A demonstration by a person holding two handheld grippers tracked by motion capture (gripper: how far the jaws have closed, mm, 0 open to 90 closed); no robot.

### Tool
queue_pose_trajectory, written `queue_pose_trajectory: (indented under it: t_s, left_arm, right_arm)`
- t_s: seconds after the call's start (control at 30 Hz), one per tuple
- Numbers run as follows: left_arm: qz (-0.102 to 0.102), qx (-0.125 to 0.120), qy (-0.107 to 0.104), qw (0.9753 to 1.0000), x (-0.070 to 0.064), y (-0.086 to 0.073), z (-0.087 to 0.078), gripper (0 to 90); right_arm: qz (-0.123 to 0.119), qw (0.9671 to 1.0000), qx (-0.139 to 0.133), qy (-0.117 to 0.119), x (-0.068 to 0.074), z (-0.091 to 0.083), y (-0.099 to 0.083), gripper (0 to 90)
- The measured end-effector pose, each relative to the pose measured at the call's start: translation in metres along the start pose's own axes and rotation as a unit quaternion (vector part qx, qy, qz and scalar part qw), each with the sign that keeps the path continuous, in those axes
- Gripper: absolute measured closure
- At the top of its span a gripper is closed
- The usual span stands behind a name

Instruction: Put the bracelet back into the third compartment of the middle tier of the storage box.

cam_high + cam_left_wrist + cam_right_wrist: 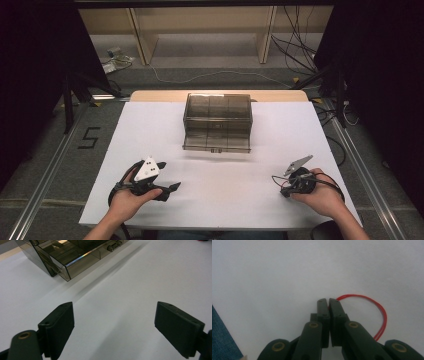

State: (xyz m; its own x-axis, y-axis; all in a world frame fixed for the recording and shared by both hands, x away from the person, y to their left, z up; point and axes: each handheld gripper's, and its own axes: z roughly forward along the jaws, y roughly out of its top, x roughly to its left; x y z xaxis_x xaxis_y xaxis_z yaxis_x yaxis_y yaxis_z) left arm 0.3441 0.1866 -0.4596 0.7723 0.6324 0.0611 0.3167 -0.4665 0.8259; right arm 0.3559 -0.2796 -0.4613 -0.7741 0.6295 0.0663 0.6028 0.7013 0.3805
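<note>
A smoky see-through plastic box stands at the far middle of the white table, its drawer pulled out toward me. My left gripper rests near the front left, open and holding nothing. In the left gripper view the gripper points at bare table, with the box at upper left. My right gripper sits near the front right. Its jaws are shut on the end of a thin red wire that loops off to one side; the same wire shows faintly in the high view.
Grey floor with metal rails flanks the table, and cables and a wooden shelf frame lie beyond its far edge. Blue fabric shows at the lower left of the right gripper view.
</note>
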Motion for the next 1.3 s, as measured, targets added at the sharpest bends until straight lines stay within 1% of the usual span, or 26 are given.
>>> queue_pose_trajectory:
  t_s: [0.1, 0.23, 0.33, 0.4, 0.47, 0.53, 0.57, 0.73, 0.9, 0.93, 1.0, 1.17, 1.3]
  left_arm:
    - [0.000, 0.000, 0.000, 1.0000, 0.000, 0.000, 0.000, 16.0]
    - [-0.001, 0.000, 0.000, 1.0000, 0.000, 0.000, 0.000, 16.0]
    - [-0.001, 0.000, 0.000, 1.0000, 0.000, 0.000, 0.000, 16.1]
    - [-0.001, 0.000, 0.000, 1.0000, 0.000, 0.000, 0.000, 16.0]
    - [0.000, 0.001, 0.000, 1.0000, 0.000, 0.000, 0.000, 16.0]
    - [-0.001, 0.000, 0.000, 1.0000, 0.000, 0.000, 0.000, 16.0]
    - [-0.001, 0.000, 0.000, 1.0000, 0.000, 0.000, 0.000, 16.1]
    - [0.000, 0.001, 0.001, 1.0000, 0.000, 0.000, 0.000, 16.0]
    - [-0.001, 0.000, 0.001, 1.0000, 0.000, 0.000, 0.000, 16.1]
    - [-0.001, 0.000, 0.001, 1.0000, 0.000, 0.000, 0.000, 16.1]
    - [0.000, 0.001, 0.002, 1.0000, 0.001, 0.000, 0.000, 16.0]
    - [0.000, 0.001, 0.001, 1.0000, 0.001, 0.000, 0.000, 16.1]
    - [-0.001, 0.001, 0.002, 1.0000, 0.001, 0.000, 0.000, 16.1]
  right_arm:
    - [0.004, 1.0000, 0.000, -0.003, 0.001, 0.000, 0.000, 88.7]
    - [0.013, 0.9999, -0.007, 0.001, -0.001, -0.001, -0.001, 88.8]
    - [0.021, 0.9995, -0.021, -0.006, -0.002, -0.003, -0.001, 88.8]
    - [0.029, 0.9990, -0.035, -0.005, -0.003, -0.005, 0.000, 88.9]
    - [0.031, 0.9985, -0.046, -0.006, -0.004, -0.007, 0.000, 88.9]
    - [0.039, 0.9978, -0.054, -0.006, -0.004, -0.009, 0.000, 88.9]
    - [0.037, 0.9975, -0.060, -0.009, -0.005, -0.009, 0.000, 88.9]
    - [0.044, 0.9958, -0.079, -0.014, -0.005, -0.013, 0.000, 88.9]
    - [0.056, 0.9928, -0.104, -0.021, -0.006, -0.017, 0.001, 88.9]
    - [0.061, 0.9916, -0.111, -0.023, -0.006, -0.018, 0.001, 88.9]
    - [0.065, 0.9902, -0.121, -0.025, -0.007, -0.019, 0.000, 89.0]
    - [0.065, 0.9868, -0.145, -0.030, -0.007, -0.022, 0.001, 89.0]
    - [0.070, 0.9839, -0.160, -0.035, -0.008, -0.024, 0.001, 88.9]
